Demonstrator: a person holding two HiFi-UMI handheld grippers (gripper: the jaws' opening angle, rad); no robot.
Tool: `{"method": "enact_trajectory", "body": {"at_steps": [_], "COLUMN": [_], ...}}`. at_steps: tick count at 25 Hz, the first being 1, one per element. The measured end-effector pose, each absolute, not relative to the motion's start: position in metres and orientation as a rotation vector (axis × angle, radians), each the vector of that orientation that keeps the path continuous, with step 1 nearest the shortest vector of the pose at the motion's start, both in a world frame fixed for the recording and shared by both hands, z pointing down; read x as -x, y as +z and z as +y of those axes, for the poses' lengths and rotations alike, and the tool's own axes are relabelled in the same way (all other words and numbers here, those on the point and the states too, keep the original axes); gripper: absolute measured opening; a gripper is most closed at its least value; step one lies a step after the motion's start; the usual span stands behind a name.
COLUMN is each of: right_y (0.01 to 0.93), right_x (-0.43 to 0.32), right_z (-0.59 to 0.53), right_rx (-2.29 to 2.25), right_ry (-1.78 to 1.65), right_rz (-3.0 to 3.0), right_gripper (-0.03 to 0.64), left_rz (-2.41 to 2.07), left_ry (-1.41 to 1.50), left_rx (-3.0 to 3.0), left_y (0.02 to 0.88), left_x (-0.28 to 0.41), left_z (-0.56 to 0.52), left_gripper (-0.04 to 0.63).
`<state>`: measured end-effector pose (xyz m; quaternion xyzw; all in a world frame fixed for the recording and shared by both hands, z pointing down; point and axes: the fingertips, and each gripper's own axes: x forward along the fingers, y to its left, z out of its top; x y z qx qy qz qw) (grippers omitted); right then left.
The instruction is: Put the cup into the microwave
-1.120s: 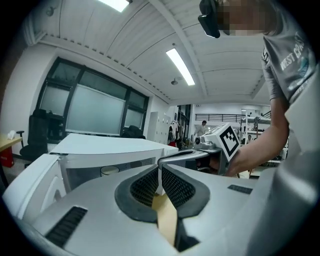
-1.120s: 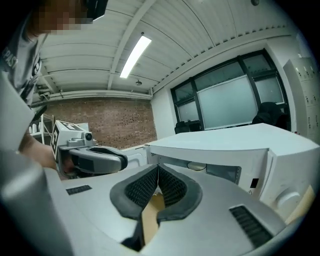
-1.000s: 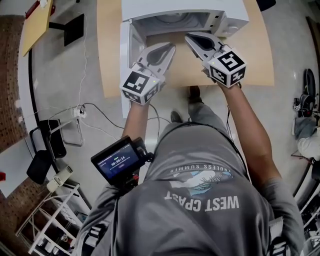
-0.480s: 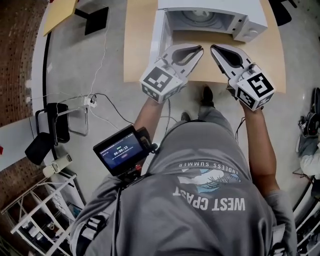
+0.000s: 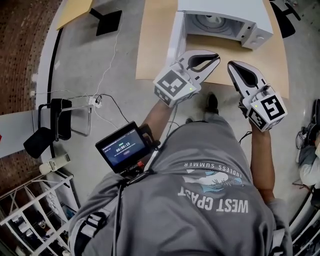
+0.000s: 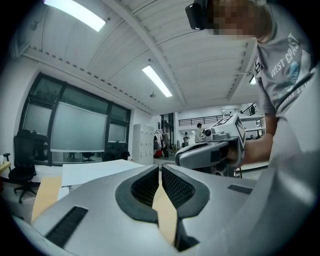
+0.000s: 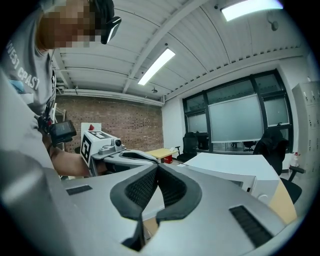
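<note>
The white microwave stands on the wooden table with its door swung open to the left, baring the glass turntable. No cup shows in any view. My left gripper hovers in front of the opening, shut and empty. My right gripper hangs beside it, also shut and empty. In the left gripper view, the left gripper has its pads together, with the right gripper just beyond. The right gripper view shows the right gripper shut, the left gripper and the microwave.
A person in a grey shirt stands at the table's near edge, a small monitor at the waist. On the floor to the left are a black chair, a power strip with cables, and wire shelving.
Both grippers have drawn back from the microwave's mouth and risen, staying shut. The head view has swung, so the microwave sits further right in it.
</note>
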<state>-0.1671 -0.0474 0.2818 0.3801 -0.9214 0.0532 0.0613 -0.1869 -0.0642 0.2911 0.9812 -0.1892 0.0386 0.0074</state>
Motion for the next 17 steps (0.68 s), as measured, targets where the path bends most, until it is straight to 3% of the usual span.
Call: {"method": "enact_trajectory", "body": {"at_steps": [17], "right_y": [0.269], "right_x": [0.148], "right_z": [-0.009], "right_rx": [-1.253], "right_ry": [0.144], "right_rz": [-2.724], "right_gripper": [0.018], "left_rz": [-0.450], "left_ry": [0.087], "left_rx": [-3.082], "left_y": [0.291], "left_x": [0.163], "left_z": [-0.039], "left_gripper": [0.023]}}
